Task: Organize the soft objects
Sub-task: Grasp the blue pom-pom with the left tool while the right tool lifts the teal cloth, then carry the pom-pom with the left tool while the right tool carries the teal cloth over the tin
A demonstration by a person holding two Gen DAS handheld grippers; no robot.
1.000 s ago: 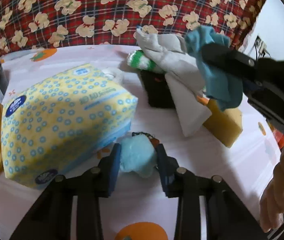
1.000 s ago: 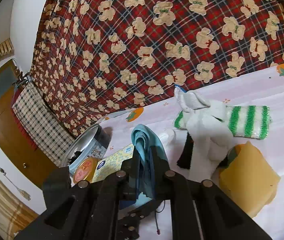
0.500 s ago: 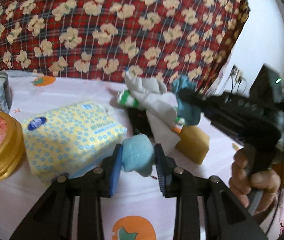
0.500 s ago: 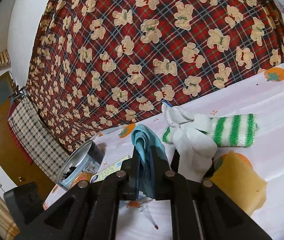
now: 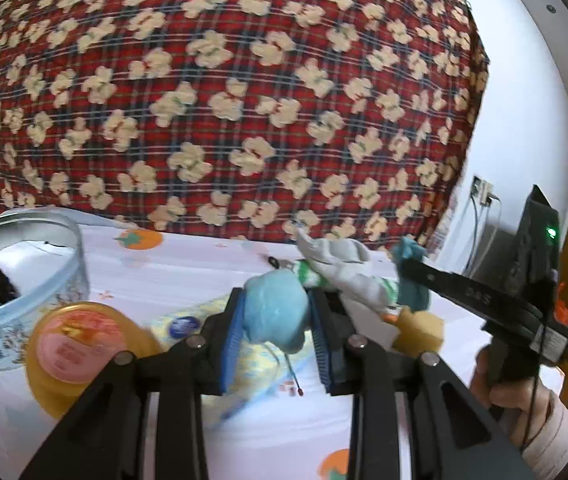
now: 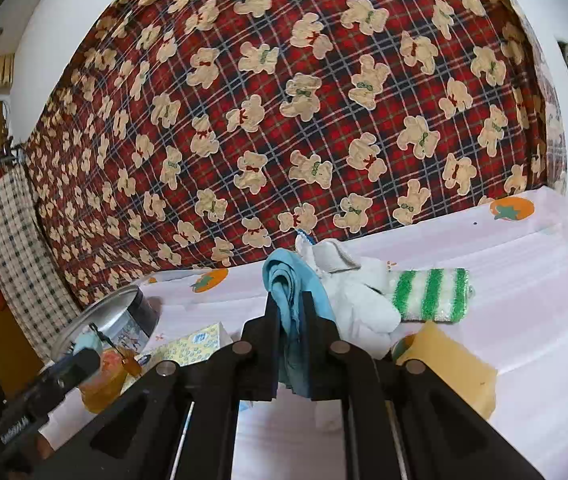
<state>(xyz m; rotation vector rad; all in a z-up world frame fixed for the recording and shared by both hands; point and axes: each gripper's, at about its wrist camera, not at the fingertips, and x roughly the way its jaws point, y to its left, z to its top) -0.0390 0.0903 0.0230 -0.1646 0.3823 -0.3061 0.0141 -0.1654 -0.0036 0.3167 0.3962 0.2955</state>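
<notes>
My left gripper (image 5: 276, 312) is shut on a light blue plush ball (image 5: 273, 310) and holds it in the air above the table. My right gripper (image 6: 288, 308) is shut on a teal cloth (image 6: 294, 292) that hangs between its fingers; it also shows in the left wrist view (image 5: 412, 276). A white cloth (image 6: 358, 300) lies heaped on a dark box, with a green-striped sponge (image 6: 432, 294) and a yellow sponge (image 6: 450, 366) beside it. A round metal tin (image 5: 23, 276) stands open at the left.
A yellow tissue pack (image 6: 191, 346) lies on the pink tablecloth (image 6: 524, 280). A gold-lidded jar (image 5: 79, 344) stands next to the tin. A red plaid bear-print cloth (image 5: 223, 100) hangs behind the table. A wall socket (image 5: 482, 192) is at the right.
My left gripper has lifted the blue plush ball off the table and swung up and leftward; the tin has come into view. My right gripper holds the teal cloth and has shifted slightly.
</notes>
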